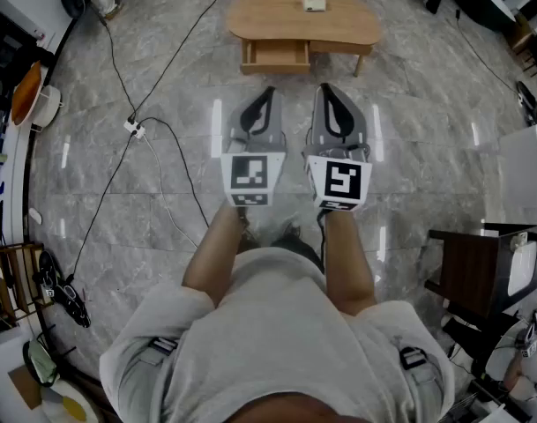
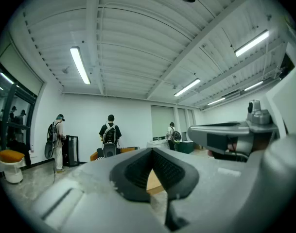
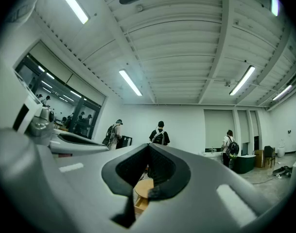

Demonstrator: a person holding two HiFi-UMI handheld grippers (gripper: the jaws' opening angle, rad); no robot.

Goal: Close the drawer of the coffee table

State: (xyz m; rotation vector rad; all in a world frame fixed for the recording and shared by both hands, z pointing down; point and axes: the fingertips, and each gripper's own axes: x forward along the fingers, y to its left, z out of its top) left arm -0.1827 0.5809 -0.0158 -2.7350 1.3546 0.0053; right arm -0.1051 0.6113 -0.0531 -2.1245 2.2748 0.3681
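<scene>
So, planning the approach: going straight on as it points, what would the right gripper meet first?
Nothing near, seemingly: the right gripper aims above the coffee table ahead; height is hard to judge.

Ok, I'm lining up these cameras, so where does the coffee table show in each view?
Head view: coffee table at top centre, its drawer open.
Left gripper view: only a sliver of it, low centre, seen past the jaws.
Right gripper view: low centre, past the jaws, with the drawer below.
Shared landmark: the person with a backpack stands mid-frame in both gripper views and is absent from the head view.
</scene>
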